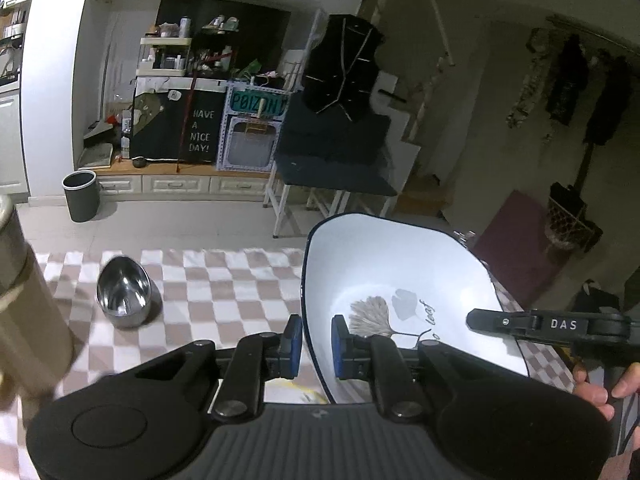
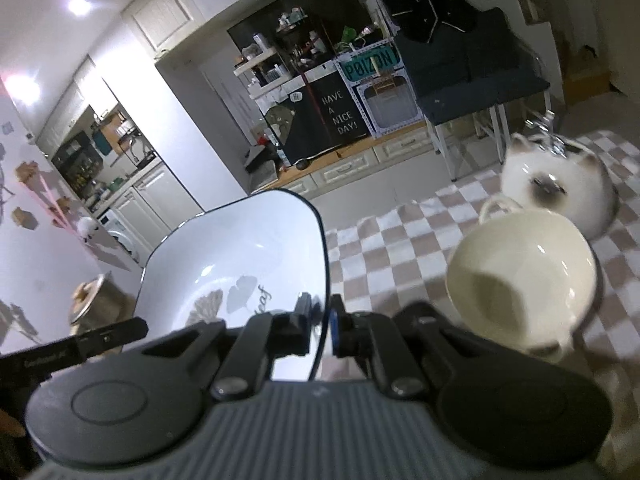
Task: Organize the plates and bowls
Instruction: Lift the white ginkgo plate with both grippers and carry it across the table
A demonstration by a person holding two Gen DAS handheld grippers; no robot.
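A white squarish plate (image 1: 400, 276) with a dark rim and a leaf print hangs above the checkered tablecloth (image 1: 224, 280), held from both sides. My left gripper (image 1: 317, 343) is shut on its left rim, blue pads on either face. My right gripper (image 2: 321, 322) is shut on the opposite rim of the same plate (image 2: 240, 256). One finger of the right gripper (image 1: 504, 323) shows at the plate's right edge. A small steel bowl (image 1: 124, 292) stands on the cloth to the left. A cream bowl with handles (image 2: 520, 276) sits to the right.
A beige metal flask (image 1: 24, 300) stands close at the left edge. A white cat-shaped jar (image 2: 560, 188) sits behind the cream bowl. Beyond the table are a tiled floor, a grey bin (image 1: 81, 196), a dark folding table (image 1: 336, 168) and a cluttered shelf.
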